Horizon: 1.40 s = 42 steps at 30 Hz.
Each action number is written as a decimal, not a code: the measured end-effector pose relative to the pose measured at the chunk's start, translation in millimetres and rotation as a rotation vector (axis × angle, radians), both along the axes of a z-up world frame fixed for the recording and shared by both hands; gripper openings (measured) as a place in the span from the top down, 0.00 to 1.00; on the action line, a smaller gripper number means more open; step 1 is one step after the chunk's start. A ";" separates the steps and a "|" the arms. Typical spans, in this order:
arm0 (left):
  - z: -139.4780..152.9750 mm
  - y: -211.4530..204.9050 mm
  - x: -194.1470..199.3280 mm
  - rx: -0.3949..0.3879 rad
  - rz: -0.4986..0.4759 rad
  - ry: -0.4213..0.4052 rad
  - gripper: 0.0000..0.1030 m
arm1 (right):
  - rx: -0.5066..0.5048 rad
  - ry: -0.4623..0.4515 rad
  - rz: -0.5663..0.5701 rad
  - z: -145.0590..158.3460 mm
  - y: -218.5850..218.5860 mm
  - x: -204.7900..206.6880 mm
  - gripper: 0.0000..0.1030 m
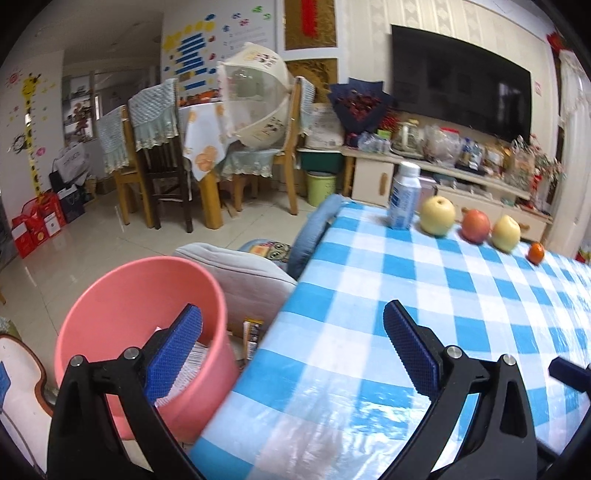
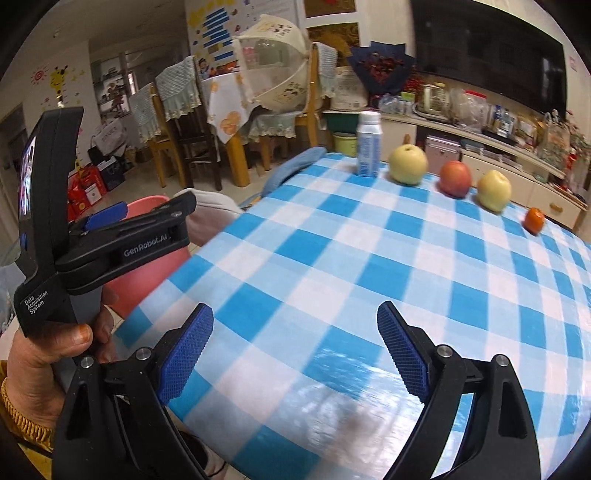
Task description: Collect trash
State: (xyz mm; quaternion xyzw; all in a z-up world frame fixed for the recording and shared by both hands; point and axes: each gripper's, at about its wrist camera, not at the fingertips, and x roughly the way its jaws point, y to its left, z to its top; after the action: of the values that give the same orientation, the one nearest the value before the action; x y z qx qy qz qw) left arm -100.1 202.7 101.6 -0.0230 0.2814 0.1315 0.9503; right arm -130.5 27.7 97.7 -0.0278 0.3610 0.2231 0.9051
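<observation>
left gripper (image 1: pixel 291 332) spread wide over table's (image 1: pixel 406 314) left edge, above pink bin (image 1: pixel 122 295); right gripper (image 2: pixel 295 332) likewise released, empty.

Pale glossy floor tiles (image 1: pixel 110 251) are reflecting soft light beneath wooden dining chairs (image 1: pixel 155 155) draped in lace covers, while a large dark television (image 1: pixel 461 92) is hanging on the striped cream wall (image 1: pixel 443 18) above a cluttered low cabinet (image 1: pixel 443 177), and a giraffe height chart (image 1: pixel 31 122) is decorating the left wall.
</observation>
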 end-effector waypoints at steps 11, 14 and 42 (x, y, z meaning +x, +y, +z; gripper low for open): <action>-8.6 -50.3 7.0 0.045 -0.077 0.035 0.04 | -0.016 -0.033 -0.087 -0.1 -54.1 -7.5 0.11; -9.5 -64.3 6.9 0.057 -0.098 0.034 0.04 | -0.025 -0.044 -0.107 0.3 -66.9 -9.3 0.11; 14.9 -148.1 -8.2 0.005 -0.217 -0.010 0.04 | 0.024 -0.134 -0.276 16.7 -174.8 -22.0 0.09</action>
State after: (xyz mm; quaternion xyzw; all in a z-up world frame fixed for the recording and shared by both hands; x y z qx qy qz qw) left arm -108.3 54.6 116.5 0.0093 0.2771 0.0285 0.9604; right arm -152.6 -147.2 114.4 0.0178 0.2974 0.0985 0.9495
